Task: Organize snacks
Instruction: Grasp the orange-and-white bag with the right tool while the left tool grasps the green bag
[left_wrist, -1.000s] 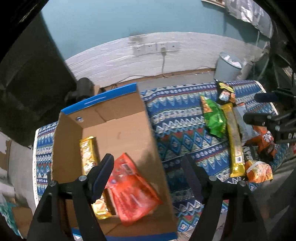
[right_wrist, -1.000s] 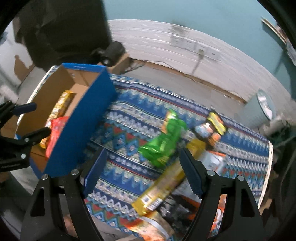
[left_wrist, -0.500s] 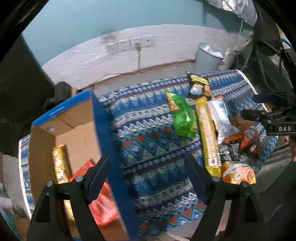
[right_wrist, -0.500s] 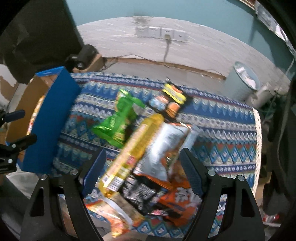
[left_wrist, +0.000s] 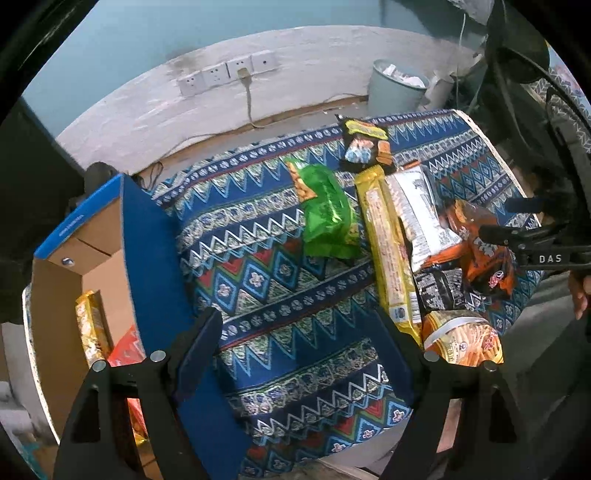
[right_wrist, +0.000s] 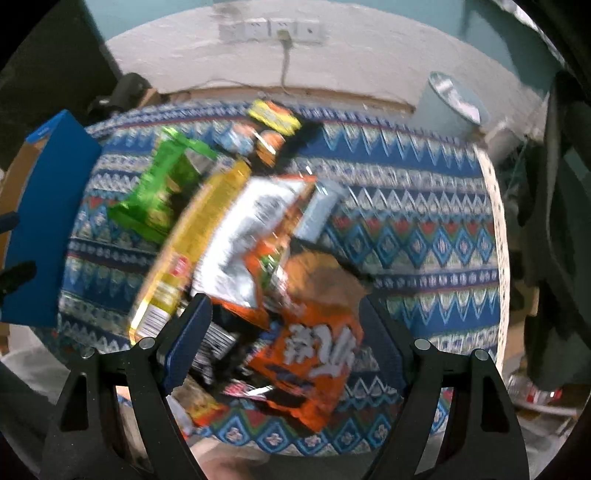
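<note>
Snacks (right_wrist: 258, 236) are lying heaped on the patterned cloth (left_wrist: 280, 280), right of the cardboard box (left_wrist: 110, 258). We are holding both the left gripper (left_wrist: 299, 343) and right gripper (right_wrist: 284, 332) wide apart, gripping nothing.

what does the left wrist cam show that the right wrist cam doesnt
Only the left wrist view looks into the cardboard box, with a gold packet and a red packet inside, and shows the noodle cup clearly.

Only the right wrist view frames the orange bag between the right gripper's open jaws.

Both show the green bag, long yellow packet, patterned cloth and bin.
</note>
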